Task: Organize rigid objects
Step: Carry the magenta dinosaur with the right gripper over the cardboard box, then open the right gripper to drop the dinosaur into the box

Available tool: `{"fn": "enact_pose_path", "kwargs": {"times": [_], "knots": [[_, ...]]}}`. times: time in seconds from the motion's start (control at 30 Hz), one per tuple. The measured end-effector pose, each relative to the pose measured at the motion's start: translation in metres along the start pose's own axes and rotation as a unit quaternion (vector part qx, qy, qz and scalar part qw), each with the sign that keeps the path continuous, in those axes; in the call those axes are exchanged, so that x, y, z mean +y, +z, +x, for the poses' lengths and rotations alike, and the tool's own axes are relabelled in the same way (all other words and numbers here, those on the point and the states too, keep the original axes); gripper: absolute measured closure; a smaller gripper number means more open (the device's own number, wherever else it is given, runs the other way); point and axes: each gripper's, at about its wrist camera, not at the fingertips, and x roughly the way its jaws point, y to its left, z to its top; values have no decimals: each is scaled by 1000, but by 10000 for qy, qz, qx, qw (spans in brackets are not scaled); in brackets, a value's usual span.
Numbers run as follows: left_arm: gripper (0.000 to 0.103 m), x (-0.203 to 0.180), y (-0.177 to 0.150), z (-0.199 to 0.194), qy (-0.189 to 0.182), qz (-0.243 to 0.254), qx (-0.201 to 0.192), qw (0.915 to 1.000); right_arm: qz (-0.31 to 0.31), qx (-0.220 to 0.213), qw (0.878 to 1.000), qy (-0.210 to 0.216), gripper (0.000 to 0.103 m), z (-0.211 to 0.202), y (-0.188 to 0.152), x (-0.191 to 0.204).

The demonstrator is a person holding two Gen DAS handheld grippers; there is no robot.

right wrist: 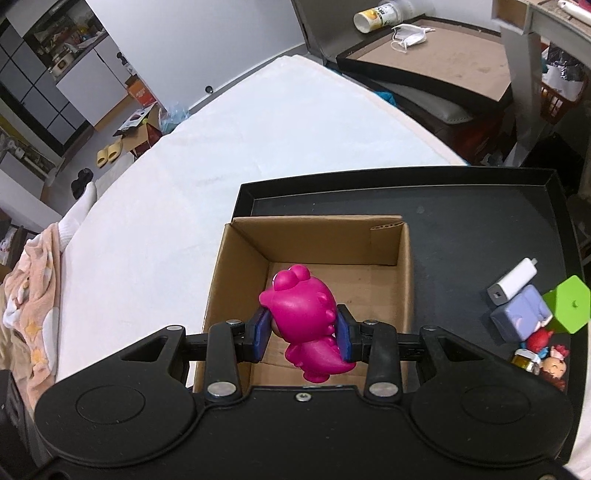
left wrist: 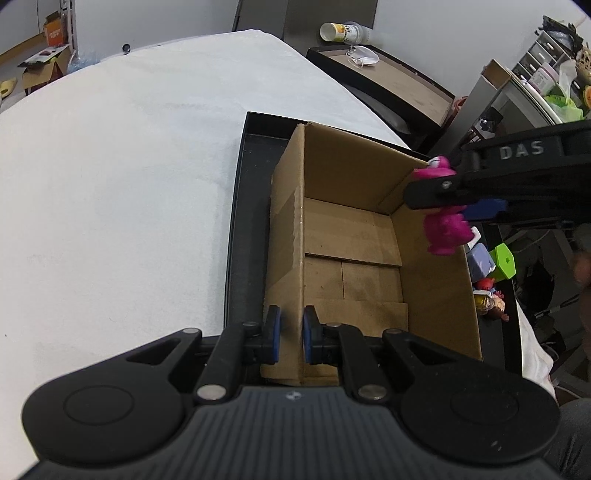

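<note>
An open cardboard box [left wrist: 351,236] [right wrist: 402,280] stands in a black tray [left wrist: 243,206] [right wrist: 480,221] on a white table. My left gripper [left wrist: 291,334] is shut on the box's left wall near its front corner. My right gripper [right wrist: 303,332] is shut on a magenta dinosaur toy [right wrist: 306,317] and holds it above the box's open top. In the left wrist view the dinosaur [left wrist: 443,229] hangs over the box's right wall, in the right gripper [left wrist: 443,195]. The box's inside is bare.
To the right of the box the tray holds a white charger [right wrist: 513,282], a lilac block [right wrist: 521,317], a green hexagonal piece [right wrist: 569,304] [left wrist: 504,260] and small figurines [right wrist: 543,354] [left wrist: 491,299]. The white table [left wrist: 129,166] lies to the left. A side table with a cup [right wrist: 373,18] and a mask stands behind.
</note>
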Motion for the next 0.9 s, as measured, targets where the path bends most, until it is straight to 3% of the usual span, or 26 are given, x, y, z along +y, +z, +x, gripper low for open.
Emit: {"fn": "enact_pose_path", "kwargs": {"times": [0.43, 0.53, 0.9], "knots": [[91, 3, 6, 4, -13, -269, 96, 9996, 19, 14, 9997, 254, 66, 29, 10, 11], [91, 3, 6, 4, 2, -261, 103, 9996, 169, 27, 9988, 448, 59, 31, 15, 12], [91, -3, 8, 4, 108, -220, 140, 9996, 220, -74, 9987, 452, 55, 6, 5, -3]]}}
